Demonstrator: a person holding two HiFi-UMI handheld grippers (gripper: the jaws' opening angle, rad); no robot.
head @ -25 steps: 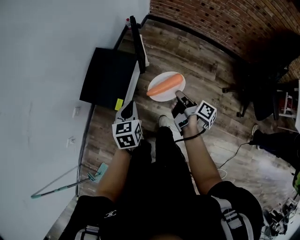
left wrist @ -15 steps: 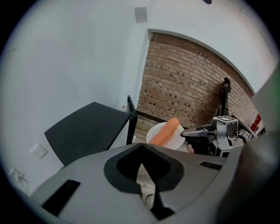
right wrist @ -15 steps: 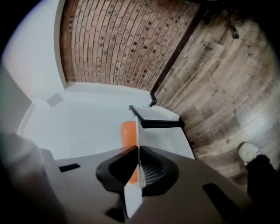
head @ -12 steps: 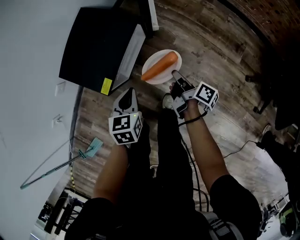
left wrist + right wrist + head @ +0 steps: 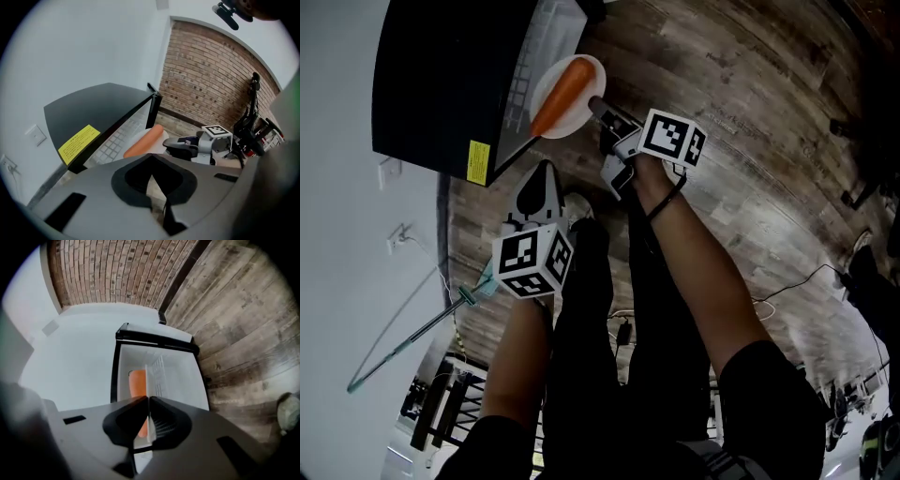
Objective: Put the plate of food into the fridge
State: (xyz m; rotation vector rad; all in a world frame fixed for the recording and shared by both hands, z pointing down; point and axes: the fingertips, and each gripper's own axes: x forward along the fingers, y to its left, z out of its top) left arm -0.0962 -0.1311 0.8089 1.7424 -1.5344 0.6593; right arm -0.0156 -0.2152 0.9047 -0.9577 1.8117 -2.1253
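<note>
**Figure.** The right claw (image 5: 598, 105) was pressed together on the rim of the plate (image 5: 584, 101). The plate and its carrot (image 5: 562, 94) were carried just ahead of the tips, at the mouth of the open fridge (image 5: 441, 84). The left claw (image 5: 541, 173), closed with nothing between its jaws, was held behind and beside the right one.

For a clean insertion, the plate should be held level so that the carrot is not rolled off. It should be advanced straight forward, clear of the white wire rack (image 5: 159, 373) beside the tips, and seated before the pinch is released.

A yellow label (image 5: 79, 140) was borne on the fridge's edge, but its print could not be read. Only square markers were shown on the right claw's cube (image 5: 672, 139).
</note>
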